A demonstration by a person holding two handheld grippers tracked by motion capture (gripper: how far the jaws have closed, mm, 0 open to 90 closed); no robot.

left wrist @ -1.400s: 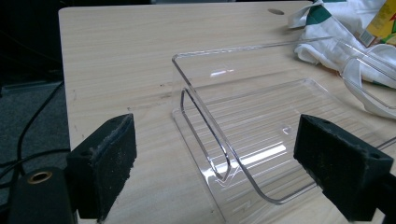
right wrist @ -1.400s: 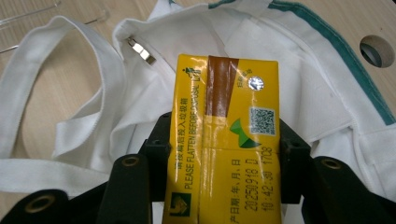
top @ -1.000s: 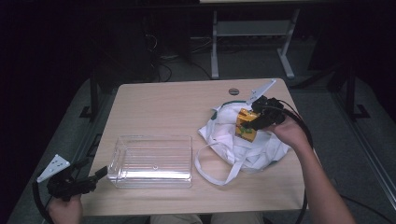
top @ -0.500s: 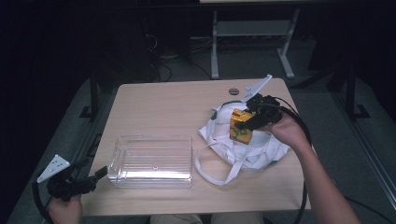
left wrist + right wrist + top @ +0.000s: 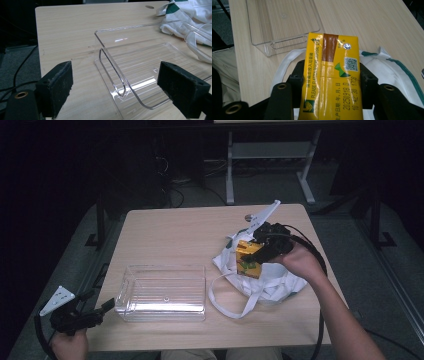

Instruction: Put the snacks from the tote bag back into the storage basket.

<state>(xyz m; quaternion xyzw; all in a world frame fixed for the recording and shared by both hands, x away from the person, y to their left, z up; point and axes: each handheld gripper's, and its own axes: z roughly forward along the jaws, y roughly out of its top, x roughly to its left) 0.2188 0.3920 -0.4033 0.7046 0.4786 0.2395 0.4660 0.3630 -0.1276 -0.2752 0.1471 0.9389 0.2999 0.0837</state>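
In the high view, a light wooden table (image 5: 175,230) is seen from above. The right gripper (image 5: 248,256), held in a person's right hand (image 5: 300,262), is clamped on a yellow drink carton (image 5: 248,260), which is held just above a crumpled white cloth bag (image 5: 280,282) with green trim. A long white strap of the bag is looped across the table towards the near edge. A clear plastic tray (image 5: 162,292) is placed on the table well to the left of those fingers. The left gripper (image 5: 97,309) is held at the near left corner, just off the table edge, with its jaws spread and pointed at the tray's near end.

In the left gripper view, the two black padded jaws are seen wide apart with nothing between them. Beyond and between them the clear plastic tray (image 5: 140,65) is seen, its handle slot facing the fingers. The white cloth bag (image 5: 192,17) is seen beyond the right jaw.

In the right gripper view, the yellow drink carton (image 5: 332,75) is gripped between the jaws by its two sides, its printed face and foil straw hole turned up. The white cloth bag (image 5: 392,75) is seen beneath the fingers, and the clear plastic tray (image 5: 282,22) beyond the carton's far end.
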